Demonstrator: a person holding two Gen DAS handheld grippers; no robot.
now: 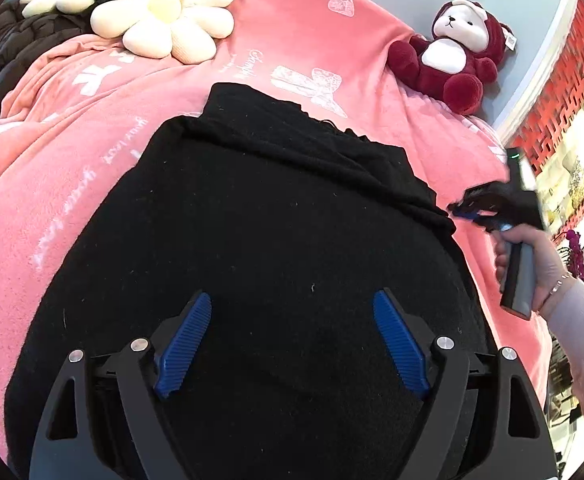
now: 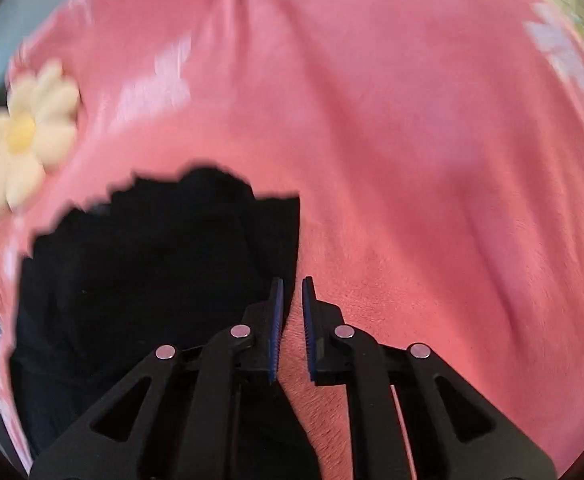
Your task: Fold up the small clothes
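Your black garment [image 1: 252,248] lies spread on the pink blanket [image 1: 52,184], below the daisy cushion [image 1: 164,12]. It looks soft, light and limp, so pinch a hem corner. Your left claw [image 1: 292,340] hangs spread wide above it; your right claw [image 2: 292,328] is nearly together, gripping nothing, at its edge.

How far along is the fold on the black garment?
Done: the black garment lies on the pink blanket with its far edge doubled over. In hand: nothing; the left gripper hovers open above it, the right gripper is nearly shut and empty beside its edge. Left: remaining folds.
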